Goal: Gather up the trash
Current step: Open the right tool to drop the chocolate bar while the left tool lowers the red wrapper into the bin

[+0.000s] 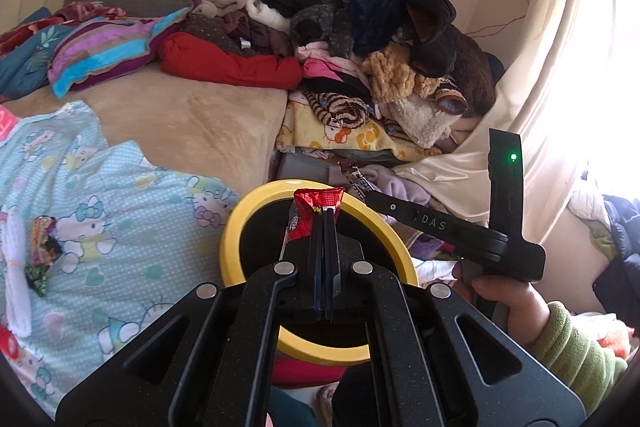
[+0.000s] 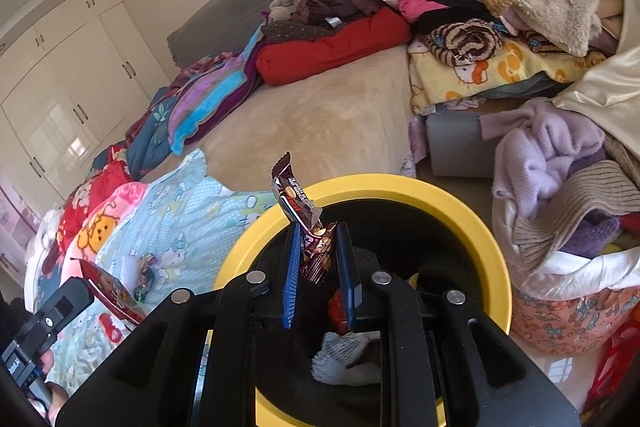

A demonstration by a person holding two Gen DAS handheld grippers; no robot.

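Two crinkled wrappers hang over our round yellow-rimmed black bin (image 2: 460,203) beside the bed: left tongs (image 1: 326,223) clench a red foil wrapper (image 1: 316,205), right tongs (image 2: 318,247) grasp a brown candy wrapper (image 2: 298,205).

The yellow bin (image 1: 394,235) is mostly blocked by the left gripper's body in its own view. Print on the brown wrapper (image 2: 298,205) is too small to read, and the bin's contents (image 2: 348,359) are half hidden.
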